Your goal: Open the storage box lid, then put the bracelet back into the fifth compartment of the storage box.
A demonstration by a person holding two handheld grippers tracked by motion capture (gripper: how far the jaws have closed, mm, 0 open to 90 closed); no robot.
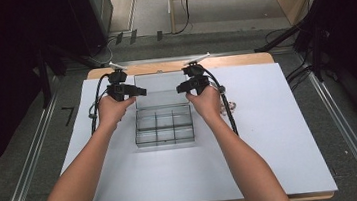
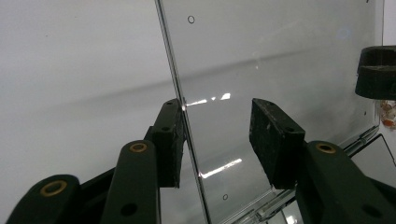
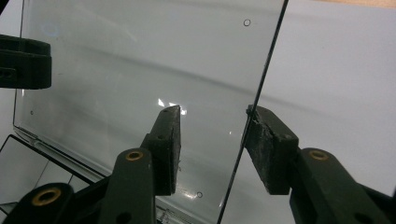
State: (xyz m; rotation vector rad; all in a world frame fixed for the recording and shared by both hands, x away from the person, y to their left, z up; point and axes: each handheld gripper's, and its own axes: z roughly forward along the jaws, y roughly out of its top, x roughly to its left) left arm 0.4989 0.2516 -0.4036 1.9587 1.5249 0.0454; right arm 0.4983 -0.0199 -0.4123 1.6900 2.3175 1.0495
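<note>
We see a white sheet point(image 1: 270, 136) covering the table; near its far edge sits a clear box point(image 1: 164, 126), lid point(image 1: 157, 87) laid back. Our left gripper point(image 1: 140, 91) and right gripper point(image 1: 181, 87) straddle the lid's side edges, jaws released.

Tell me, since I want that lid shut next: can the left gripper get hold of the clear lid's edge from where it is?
Probably yes: the left gripper already straddles the lid edge, jaws apart, nothing between.

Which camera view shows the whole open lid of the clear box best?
The high view: the lid shows whole, standing open behind the compartments. The left gripper view shows its one side edge, the right gripper view the other.
</note>
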